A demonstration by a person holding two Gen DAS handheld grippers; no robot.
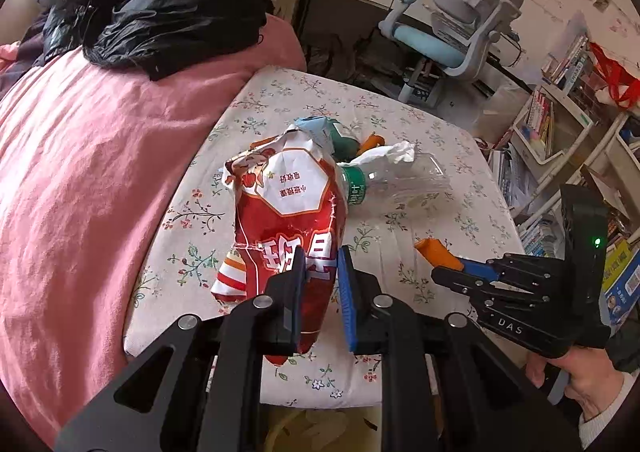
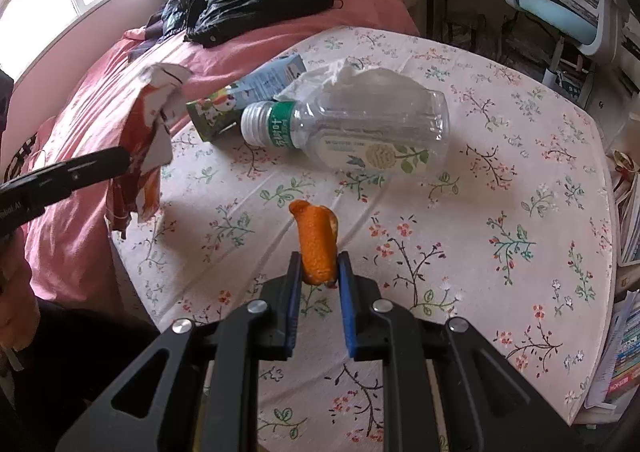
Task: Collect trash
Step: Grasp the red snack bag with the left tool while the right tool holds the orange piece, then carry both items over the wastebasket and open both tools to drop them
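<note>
My left gripper is shut on a crumpled red and white snack bag, which hangs lifted above the floral table. From the right wrist that bag shows at the left, pinched by the left gripper. My right gripper is shut on a piece of orange peel, held over the table; in the left wrist view the right gripper sits at the right with the orange peel. An empty clear bottle, a white tissue and a small carton lie on the table.
A pink bedspread with a black jacket borders the table's left side. A blue and grey chair stands beyond the far edge. Shelves of books line the right. A hand holds the right gripper.
</note>
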